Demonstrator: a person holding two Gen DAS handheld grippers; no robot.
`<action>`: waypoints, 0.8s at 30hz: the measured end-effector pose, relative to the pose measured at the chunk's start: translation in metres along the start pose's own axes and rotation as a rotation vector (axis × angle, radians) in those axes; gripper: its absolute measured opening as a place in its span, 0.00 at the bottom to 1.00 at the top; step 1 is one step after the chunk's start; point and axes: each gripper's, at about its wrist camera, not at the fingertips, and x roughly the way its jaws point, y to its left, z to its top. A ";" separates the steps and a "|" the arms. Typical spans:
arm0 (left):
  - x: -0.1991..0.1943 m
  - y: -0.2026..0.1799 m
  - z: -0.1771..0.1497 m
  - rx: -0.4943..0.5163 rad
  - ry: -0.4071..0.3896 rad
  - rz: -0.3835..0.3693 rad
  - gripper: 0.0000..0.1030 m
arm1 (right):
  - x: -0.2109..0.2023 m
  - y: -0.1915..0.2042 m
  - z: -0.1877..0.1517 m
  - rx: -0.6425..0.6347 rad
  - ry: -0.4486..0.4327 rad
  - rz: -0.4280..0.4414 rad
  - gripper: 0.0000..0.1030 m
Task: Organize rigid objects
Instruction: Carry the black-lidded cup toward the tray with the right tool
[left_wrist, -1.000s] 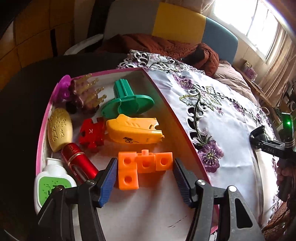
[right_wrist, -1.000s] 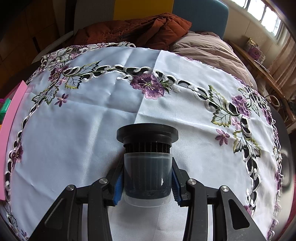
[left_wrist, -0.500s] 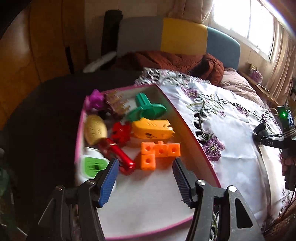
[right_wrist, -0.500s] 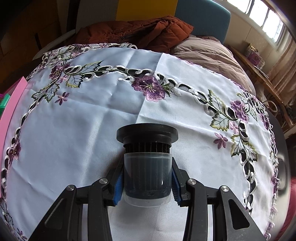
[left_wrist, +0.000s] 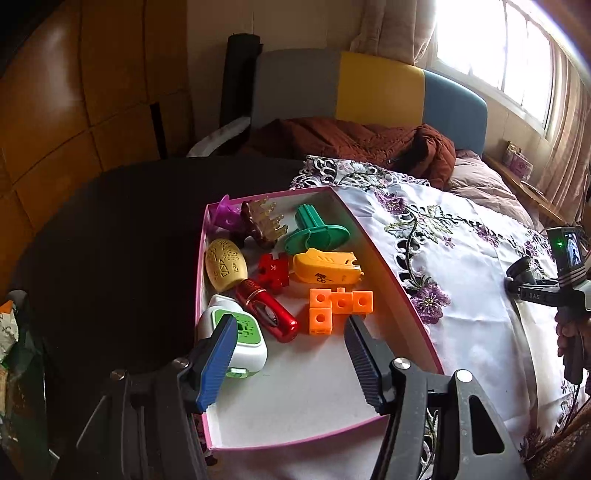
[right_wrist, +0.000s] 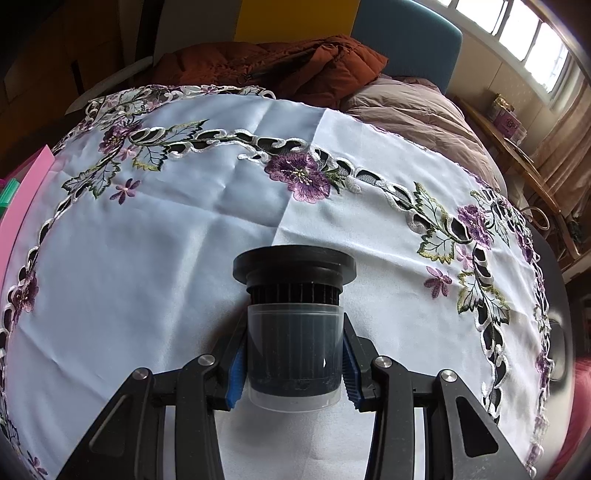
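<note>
The left gripper (left_wrist: 288, 354) has pulled up and away from the pink box (left_wrist: 384, 254), jaws apart and empty, leaving the orange blocks (left_wrist: 338, 304) inside; the right gripper (right_wrist: 293, 360) stays clamped on the black canister (right_wrist: 294, 325) above the tablecloth (right_wrist: 155, 258), likely next in

The pink-rimmed box (left_wrist: 388, 258) was 1, and it held 9 things:

- 1 purple piece (left_wrist: 226, 216)
- 1 brown comb-like piece (left_wrist: 263, 221)
- 1 green flanged piece (left_wrist: 317, 232)
- 1 yellow oval piece (left_wrist: 225, 264)
- 1 red block (left_wrist: 273, 273)
- 1 yellow-orange shell-shaped piece (left_wrist: 327, 271)
- 1 red cylinder (left_wrist: 266, 310)
- 1 white-and-green case (left_wrist: 245, 339)
- 1 orange cluster (left_wrist: 334, 308) built of 4 cubes

Outside the box there was 1 embroidered cloth (right_wrist: 184, 236) and 1 black-capped clear jar (right_wrist: 293, 328). There were 2 sets of tongs, 1 for each view: the left tongs (left_wrist: 290, 362) and the right tongs (right_wrist: 293, 365).
</note>
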 end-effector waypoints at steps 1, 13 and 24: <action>0.000 0.001 -0.001 -0.004 0.000 -0.001 0.59 | 0.000 0.000 0.000 0.001 0.002 -0.001 0.42; -0.001 0.017 -0.008 -0.040 0.010 -0.009 0.59 | -0.038 0.026 0.001 0.017 -0.062 0.071 0.42; -0.003 0.025 -0.010 -0.059 0.003 -0.003 0.59 | -0.092 0.103 -0.002 -0.047 -0.169 0.285 0.42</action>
